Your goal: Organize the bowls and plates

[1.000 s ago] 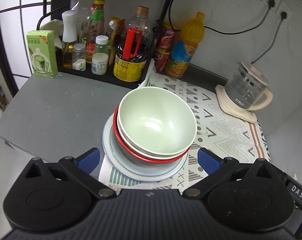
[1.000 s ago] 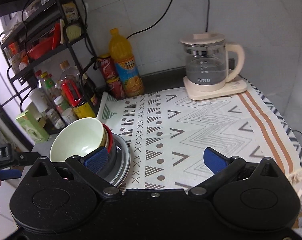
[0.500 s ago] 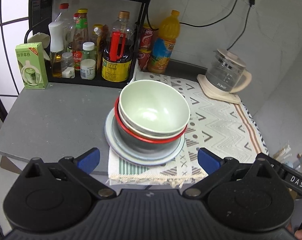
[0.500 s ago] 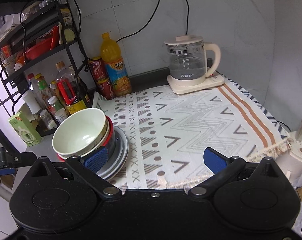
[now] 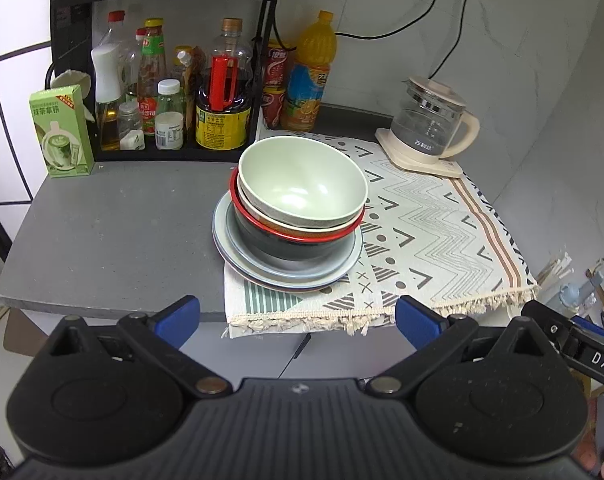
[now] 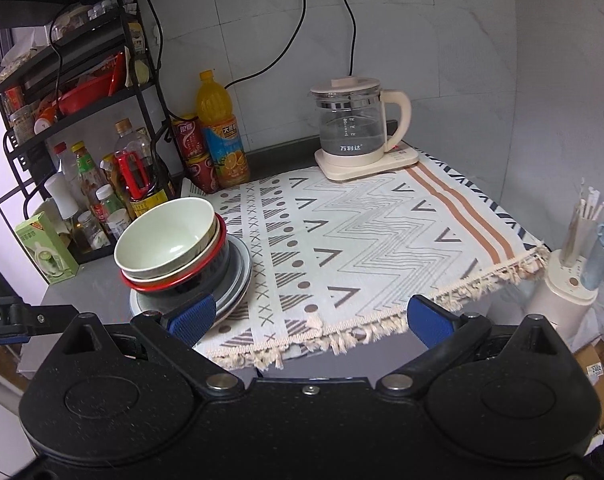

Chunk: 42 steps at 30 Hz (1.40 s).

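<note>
Nested bowls [image 5: 302, 188] sit upright on stacked plates [image 5: 262, 268].

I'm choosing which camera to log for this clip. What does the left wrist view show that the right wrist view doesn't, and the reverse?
Only the left wrist view shows the bare grey countertop beside the stack.

Only the right wrist view shows the cream holder with straws past the cloth's fringe.

Both show the green bowl topping the stack of bowls and plates, the patterned cloth, the glass kettle and each view's own open gripper.
</note>
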Available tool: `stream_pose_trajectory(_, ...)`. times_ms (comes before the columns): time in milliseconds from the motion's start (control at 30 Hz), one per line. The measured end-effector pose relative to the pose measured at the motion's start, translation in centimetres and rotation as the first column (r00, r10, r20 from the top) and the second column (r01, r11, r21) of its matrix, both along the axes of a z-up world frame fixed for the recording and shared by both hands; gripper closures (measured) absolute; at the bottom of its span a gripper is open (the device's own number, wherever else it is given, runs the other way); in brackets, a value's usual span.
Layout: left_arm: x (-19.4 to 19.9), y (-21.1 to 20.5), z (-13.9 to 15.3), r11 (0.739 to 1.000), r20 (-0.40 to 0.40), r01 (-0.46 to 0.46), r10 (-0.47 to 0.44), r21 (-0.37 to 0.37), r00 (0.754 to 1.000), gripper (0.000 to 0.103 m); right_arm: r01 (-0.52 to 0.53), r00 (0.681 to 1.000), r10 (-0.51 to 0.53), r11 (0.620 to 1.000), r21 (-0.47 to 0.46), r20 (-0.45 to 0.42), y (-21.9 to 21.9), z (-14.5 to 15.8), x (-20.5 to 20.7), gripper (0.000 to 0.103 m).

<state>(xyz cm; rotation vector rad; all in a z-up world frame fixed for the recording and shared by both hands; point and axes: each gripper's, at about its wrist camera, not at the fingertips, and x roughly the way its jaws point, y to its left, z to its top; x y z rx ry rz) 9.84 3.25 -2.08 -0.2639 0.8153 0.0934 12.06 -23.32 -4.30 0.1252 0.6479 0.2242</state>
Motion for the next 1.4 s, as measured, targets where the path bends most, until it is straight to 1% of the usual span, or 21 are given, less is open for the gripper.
stream_pose_trajectory(533,-4.2,-0.8,1.6,0.996,0.07,0.044,-0.05,0.082,0.996,0.0,0.01,1.0,-0.009,1.0,-0.024,0.028,-0.9,0.5,-4.9,0.0)
stream_pose_trajectory(800,-5.8,-0.8,2.2,0.99,0.093,0.071,-0.083,0.122,0.992,0.0,0.01,0.999,-0.009,1.0,-0.018,0.041,-1.1,0.6,-6.2,0.0)
stream_pose_trajectory(1067,-6.6,-1.0,2.1,0.989,0.099,0.087,-0.099,0.116,0.99,0.0,0.008,0.998,-0.007,1.0,-0.011,0.066,-1.2,0.9,-7.0,0.0)
stream_pose_trajectory(1400,-6.6,-1.2,1.8,0.987,0.096,0.1,-0.112,0.123,0.989,0.0,0.002,0.998,-0.001,1.0,-0.023,0.064,-1.2,0.9,-7.1,0.0)
